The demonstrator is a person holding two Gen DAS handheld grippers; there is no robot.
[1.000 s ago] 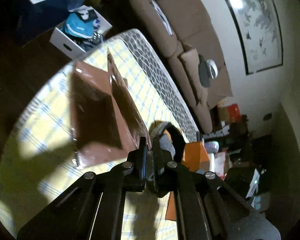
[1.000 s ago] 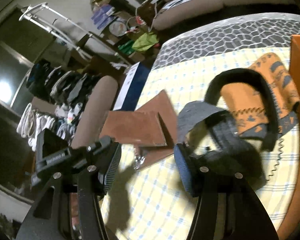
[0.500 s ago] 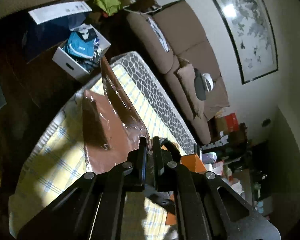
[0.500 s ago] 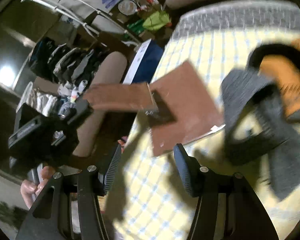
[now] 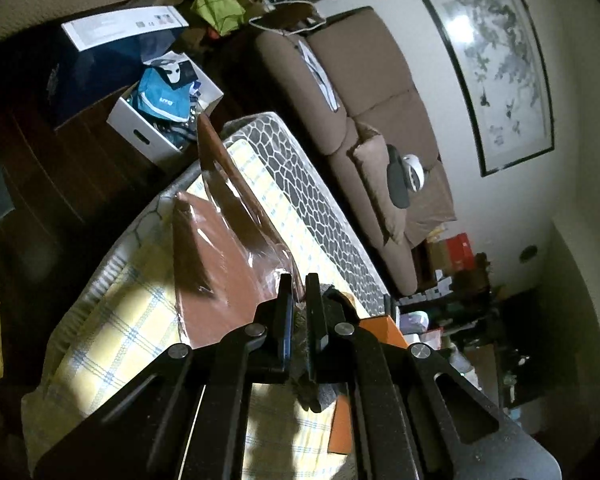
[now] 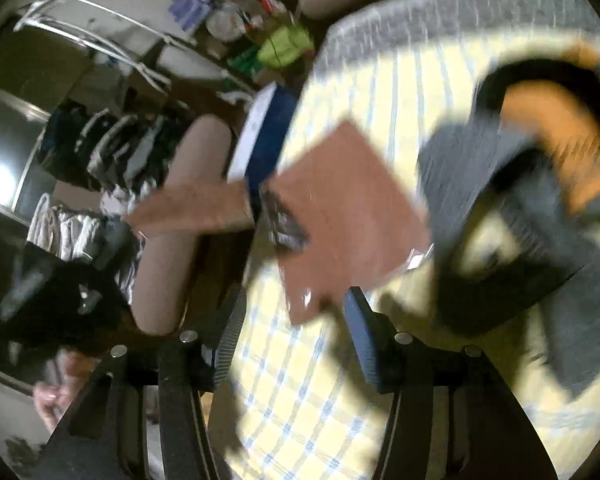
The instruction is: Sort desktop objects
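Blurred brown notebook beyond the gaping right hand-held gripper.

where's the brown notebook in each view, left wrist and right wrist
Left wrist: the brown notebook sits left of centre, its plastic-wrapped cover lifted and pinched in the shut left gripper.
Right wrist: the notebook is at centre, blurred, just above the open right gripper, its raised cover reaching left.
Shared landmark: the yellow checked cloth under it.
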